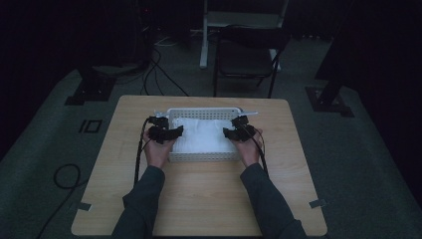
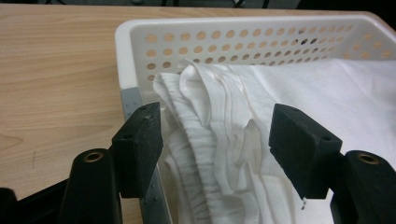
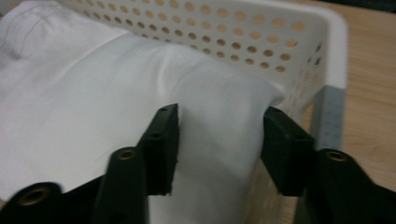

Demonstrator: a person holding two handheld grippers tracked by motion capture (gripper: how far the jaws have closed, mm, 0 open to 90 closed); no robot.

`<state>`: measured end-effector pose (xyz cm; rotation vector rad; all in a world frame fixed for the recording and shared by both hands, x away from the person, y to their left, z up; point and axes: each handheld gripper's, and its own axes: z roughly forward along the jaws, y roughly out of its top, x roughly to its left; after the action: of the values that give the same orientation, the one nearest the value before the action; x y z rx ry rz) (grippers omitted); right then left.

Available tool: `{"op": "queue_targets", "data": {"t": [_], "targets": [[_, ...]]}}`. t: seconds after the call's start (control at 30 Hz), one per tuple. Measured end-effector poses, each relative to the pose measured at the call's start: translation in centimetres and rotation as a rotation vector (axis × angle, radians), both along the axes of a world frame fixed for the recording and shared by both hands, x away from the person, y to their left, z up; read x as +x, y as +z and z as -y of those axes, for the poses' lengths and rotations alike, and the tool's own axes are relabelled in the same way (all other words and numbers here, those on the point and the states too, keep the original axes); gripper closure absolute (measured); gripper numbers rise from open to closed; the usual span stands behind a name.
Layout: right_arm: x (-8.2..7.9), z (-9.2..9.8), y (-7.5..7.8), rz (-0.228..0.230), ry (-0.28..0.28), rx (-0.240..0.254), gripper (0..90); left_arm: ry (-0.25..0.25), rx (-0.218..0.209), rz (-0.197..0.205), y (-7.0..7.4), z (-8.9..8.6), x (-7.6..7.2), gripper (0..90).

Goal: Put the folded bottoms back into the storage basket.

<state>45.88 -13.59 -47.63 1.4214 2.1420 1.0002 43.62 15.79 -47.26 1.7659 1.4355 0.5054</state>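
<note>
A white perforated plastic basket (image 1: 204, 110) stands at the table's middle with a white cloth (image 1: 201, 134) lying in it. My left gripper (image 1: 166, 133) is at the basket's left end and my right gripper (image 1: 234, 130) at its right end. In the left gripper view the gripper (image 2: 217, 140) stands open, its jaws either side of the cloth's bunched, ribbed edge (image 2: 224, 116) just inside the basket wall (image 2: 233, 28). In the right gripper view the gripper (image 3: 219, 144) is open too, straddling a smooth fold of cloth (image 3: 93, 93) beside the basket corner (image 3: 336, 37).
The light wooden table (image 1: 199, 199) has bare room in front of the basket and at both sides. Beyond its far edge stands a dark folding chair (image 1: 249, 55). Cables (image 1: 159, 74) lie on the grey floor, and the room is dim.
</note>
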Motion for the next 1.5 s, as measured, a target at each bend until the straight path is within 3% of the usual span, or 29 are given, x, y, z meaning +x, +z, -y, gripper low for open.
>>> {"op": "queue_targets", "data": {"t": [0.23, 0.4, 0.53, 0.7, 0.83, 1.13, 1.2, 1.37, 1.47, 1.5], "targets": [[-0.8, 0.6, 1.7, 0.078, -0.019, -0.026, 37.0, 0.000, -0.012, 0.028, 0.5, -0.5, -0.7, 33.4], [-1.9, 0.9, 2.5, 0.115, 0.005, -0.050, 34.3, -0.004, -0.031, 0.055, 1.0, -1.3, -1.7, 32.8], [-3.0, 1.4, 2.8, 0.139, 0.018, -0.038, 34.0, -0.009, -0.040, 0.081, 1.3, -1.9, -2.8, 32.7], [-4.6, 2.7, 2.6, 0.160, 0.015, 0.017, 34.0, -0.011, -0.043, 0.112, 1.4, -2.6, -4.4, 32.7], [-6.0, 4.2, 2.3, 0.180, 0.003, 0.045, 35.6, -0.011, -0.038, 0.124, 0.8, -3.1, -5.7, 32.7], [-7.9, 6.9, 0.8, 0.206, -0.027, 0.020, 50.3, 0.015, -0.026, 0.137, -1.0, -4.6, -7.9, 34.5], [-8.0, 7.1, 0.7, 0.209, -0.031, 0.017, 51.2, 0.022, -0.027, 0.131, -1.2, -4.8, -8.0, 34.8], [-8.2, 8.7, -1.0, 0.195, -0.082, -0.012, 55.1, 0.082, 0.019, 0.110, -2.4, -6.2, -8.2, 36.5], [-7.9, 9.7, -2.3, 0.172, -0.116, -0.031, 58.0, 0.122, 0.070, 0.076, -3.4, -6.9, -8.0, 39.3], [-7.7, 10.0, -2.8, 0.158, -0.124, -0.035, 58.9, 0.129, 0.065, 0.059, -3.8, -7.2, -7.8, 40.1]]}}
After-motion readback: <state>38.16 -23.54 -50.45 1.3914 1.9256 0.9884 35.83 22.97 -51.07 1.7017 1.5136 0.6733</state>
